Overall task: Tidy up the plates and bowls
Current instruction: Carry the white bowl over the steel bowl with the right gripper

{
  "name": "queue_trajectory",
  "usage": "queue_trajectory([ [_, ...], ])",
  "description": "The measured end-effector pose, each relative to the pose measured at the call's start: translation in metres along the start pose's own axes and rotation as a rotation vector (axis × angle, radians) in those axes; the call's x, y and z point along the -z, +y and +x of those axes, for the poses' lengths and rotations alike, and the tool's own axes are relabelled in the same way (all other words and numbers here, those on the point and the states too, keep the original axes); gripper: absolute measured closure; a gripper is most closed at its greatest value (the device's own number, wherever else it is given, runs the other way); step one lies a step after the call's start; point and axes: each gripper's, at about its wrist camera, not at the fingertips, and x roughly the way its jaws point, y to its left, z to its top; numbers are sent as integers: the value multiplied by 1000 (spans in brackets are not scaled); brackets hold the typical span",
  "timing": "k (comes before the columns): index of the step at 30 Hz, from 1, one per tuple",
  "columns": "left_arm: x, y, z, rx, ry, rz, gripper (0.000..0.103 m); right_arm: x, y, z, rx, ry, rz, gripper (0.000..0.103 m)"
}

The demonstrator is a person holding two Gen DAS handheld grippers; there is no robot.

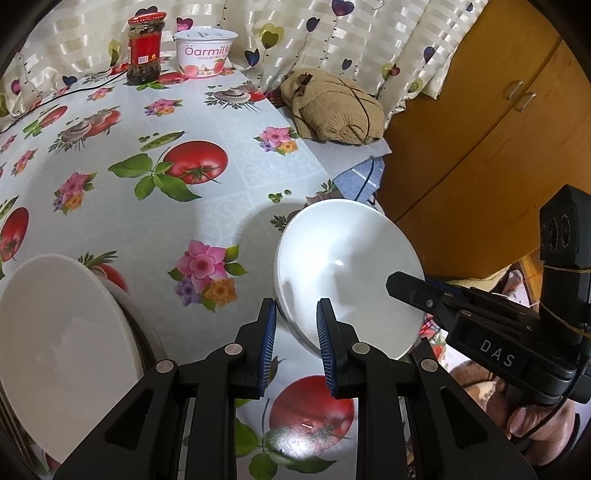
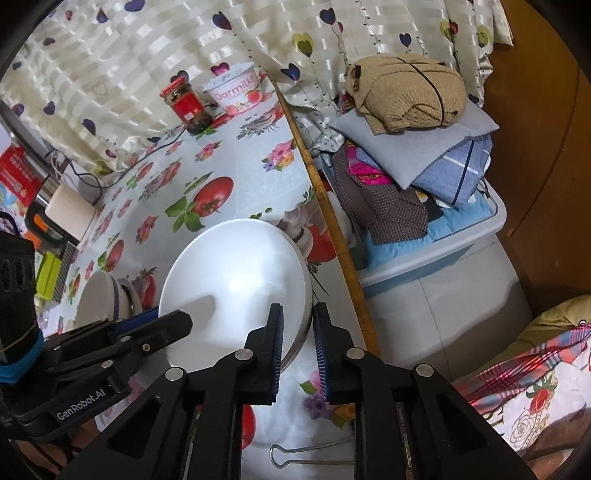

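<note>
Between both pairs of tongs, a white bowl (image 1: 347, 273) is held tilted above the tablecloth (image 1: 207, 122), its hollow turned toward the left wrist view. Its near rim is straddled by the left tongs (image 1: 295, 339); a gap is visible beside the pads, so whether that rim is pinched cannot be told. The opposite rim is straddled by the right tongs (image 2: 298, 347), whose blue pads (image 2: 277, 343) stand narrowly apart with the edge between them; a firm clamp is likely but not confirmed. The tilt is judged to follow from the two-sided hold, each rim being taken edgewise so the bowl can be carried or passed over.

To the left of the left tongs, a stack of white dishes (image 1: 62, 332) is set on the cloth, probably the destination for nesting. Far ahead of both tongs, a red-lidded jar (image 1: 144, 48) and a yogurt tub (image 1: 205, 51) stand near the curtain (image 1: 369, 33). Right of the tongs, folded clothing (image 2: 406, 92) is piled on a storage box (image 2: 436, 258).
</note>
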Motion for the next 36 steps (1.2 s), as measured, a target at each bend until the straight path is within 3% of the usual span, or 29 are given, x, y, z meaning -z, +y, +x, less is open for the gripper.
queue_trajectory([
  [17, 0, -2, -23, 11, -42, -4, 80, -4, 8, -15, -3, -27, -20, 87],
  [36, -3, 13, -75, 10, -135, -32, 80, -18, 54, -51, -26, -89, -99, 87],
])
